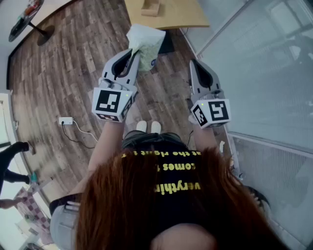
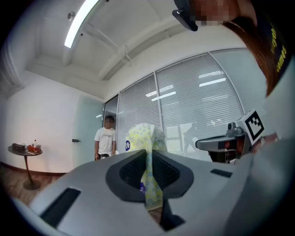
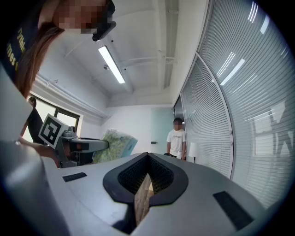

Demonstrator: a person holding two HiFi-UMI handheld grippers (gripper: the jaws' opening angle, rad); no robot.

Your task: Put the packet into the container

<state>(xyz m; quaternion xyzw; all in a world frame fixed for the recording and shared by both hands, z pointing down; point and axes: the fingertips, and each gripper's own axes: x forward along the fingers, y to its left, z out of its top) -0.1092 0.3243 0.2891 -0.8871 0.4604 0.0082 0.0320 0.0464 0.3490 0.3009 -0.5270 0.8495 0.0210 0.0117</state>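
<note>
The left claw points level above the wooden floor and is clamped on the packet, a soft white pack with a yellow-green print. Its jaws pinch the pack's near edge. In the left gripper view a thin fold runs down between the pads, while the bulk of the pack stands out beyond the tips. To its right, and apart from it, the right claw also points level, its jaws drawn together to a narrow slit with nothing between them. Ahead of both claws a worktop carries a small wooden container. The packet hangs in the air short of it, held only by the left claw. At the far right runs a glass wall with blinds.
</note>
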